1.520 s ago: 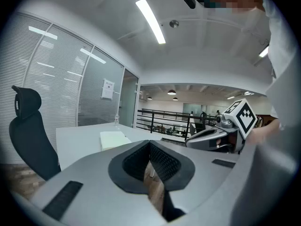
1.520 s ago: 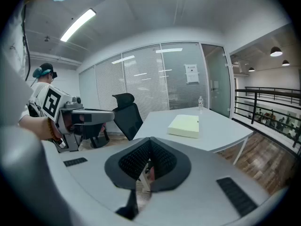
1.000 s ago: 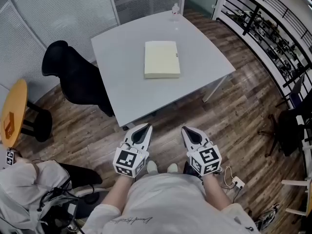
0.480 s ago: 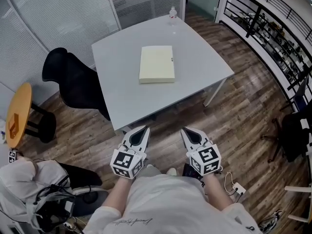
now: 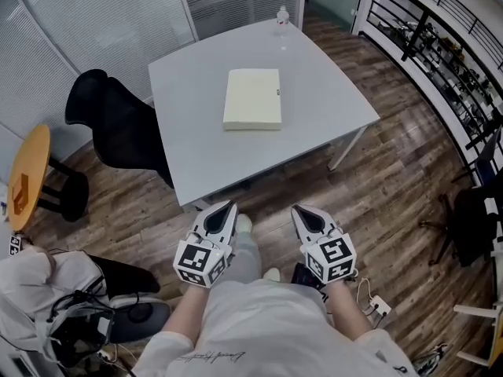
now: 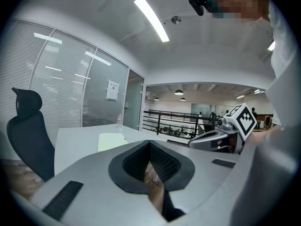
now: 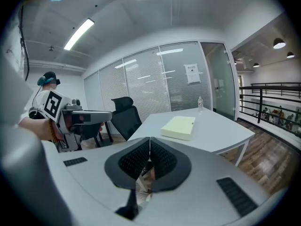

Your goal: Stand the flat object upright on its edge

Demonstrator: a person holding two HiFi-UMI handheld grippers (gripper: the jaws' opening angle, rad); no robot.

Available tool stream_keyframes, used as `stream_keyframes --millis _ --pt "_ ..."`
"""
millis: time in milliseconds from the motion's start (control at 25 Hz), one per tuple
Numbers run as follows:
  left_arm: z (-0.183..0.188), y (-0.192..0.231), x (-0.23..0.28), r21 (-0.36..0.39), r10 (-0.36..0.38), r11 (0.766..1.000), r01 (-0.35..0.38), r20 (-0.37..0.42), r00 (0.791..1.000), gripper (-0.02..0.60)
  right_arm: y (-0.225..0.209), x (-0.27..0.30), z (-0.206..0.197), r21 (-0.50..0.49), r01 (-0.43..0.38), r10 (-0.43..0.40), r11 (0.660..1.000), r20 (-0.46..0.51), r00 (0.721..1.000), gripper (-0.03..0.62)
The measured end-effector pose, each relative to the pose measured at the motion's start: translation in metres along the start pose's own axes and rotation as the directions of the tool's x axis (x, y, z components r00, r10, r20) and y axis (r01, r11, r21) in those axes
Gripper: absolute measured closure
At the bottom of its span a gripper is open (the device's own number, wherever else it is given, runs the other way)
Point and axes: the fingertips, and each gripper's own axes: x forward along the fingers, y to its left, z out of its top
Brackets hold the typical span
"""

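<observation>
A flat pale-yellow box [image 5: 252, 99] lies face down in the middle of the grey table [image 5: 204, 155]; it also shows in the left gripper view as the box [image 6: 111, 141] and in the right gripper view as the box [image 7: 179, 127]. My left gripper [image 5: 225, 208] and right gripper [image 5: 299, 210] hang side by side over the wooden floor, short of the table's near edge and well apart from the box. Both are shut with nothing between the jaws.
A black office chair [image 5: 118, 128] stands at the table's left side. A small water bottle [image 5: 282, 16] is at the table's far corner. A round orange stool table [image 5: 23, 179] sits far left. A black railing [image 5: 428, 45] runs along the right.
The box and table have slid slightly left and nearer in the head view as the person steps forward; a foot now shows between the grippers. Both grippers stay shut.
</observation>
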Motion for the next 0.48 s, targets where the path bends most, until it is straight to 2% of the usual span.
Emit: stream_keyframes --millis 160,480 --pt "-0.001 0.015 0.012 -0.001 0.004 1.000 -0.004 -0.002 1.000 0.569 -0.007 0.014 0.003 -0.006 0.018 -0.018 1.000 -0.007 1.000 0.569" --pt "0.007 0.056 0.068 -0.010 -0.037 0.999 0.037 0.000 0.999 0.569 -0.035 0.062 0.019 -0.014 0.041 -0.042 0.999 -0.027 0.999 0.569"
